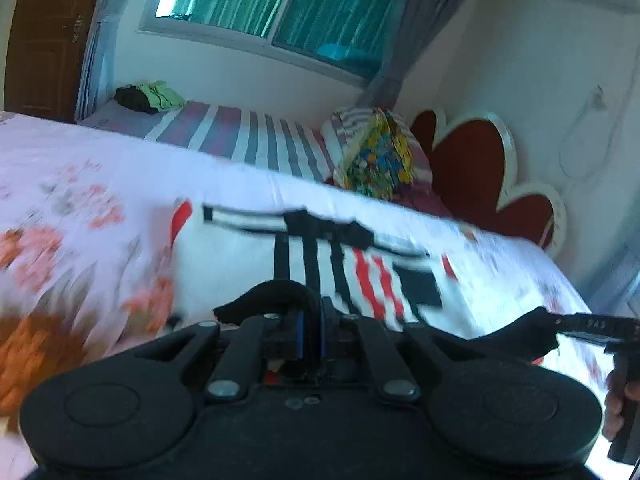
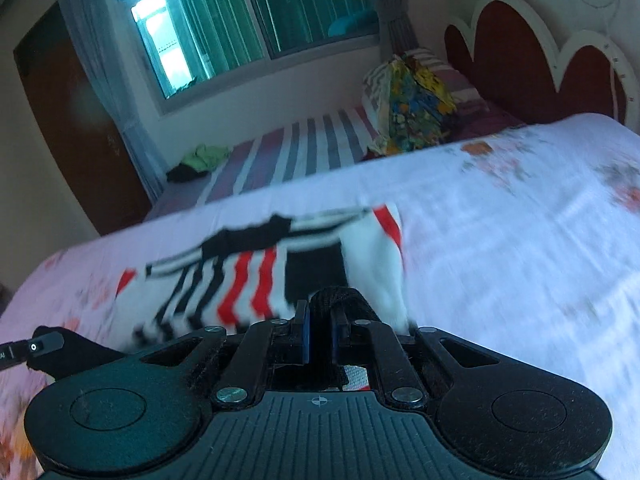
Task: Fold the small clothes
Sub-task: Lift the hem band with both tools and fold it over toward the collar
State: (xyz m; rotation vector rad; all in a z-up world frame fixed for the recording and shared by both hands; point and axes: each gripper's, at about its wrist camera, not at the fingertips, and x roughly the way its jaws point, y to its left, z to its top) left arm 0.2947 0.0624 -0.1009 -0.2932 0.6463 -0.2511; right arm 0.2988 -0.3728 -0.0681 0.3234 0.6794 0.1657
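A small white shirt point(image 1: 248, 264) with black and red stripes lies spread on the floral bedsheet point(image 1: 80, 184); it also shows in the right wrist view point(image 2: 224, 280). My left gripper point(image 1: 310, 332) is shut on the shirt's black hem edge at its near left. My right gripper point(image 2: 320, 336) is shut on the black hem edge at the near right. The right gripper point(image 1: 576, 326) also shows at the right edge of the left wrist view, the left gripper point(image 2: 36, 348) at the left edge of the right wrist view. Both views are motion-blurred.
A striped sheet point(image 1: 248, 136) covers the far half of the bed. A colourful bundle point(image 1: 376, 156) on a striped pillow sits by the red heart-shaped headboard point(image 1: 472, 172). Green and dark clothes point(image 1: 150, 96) lie at the far corner under the window.
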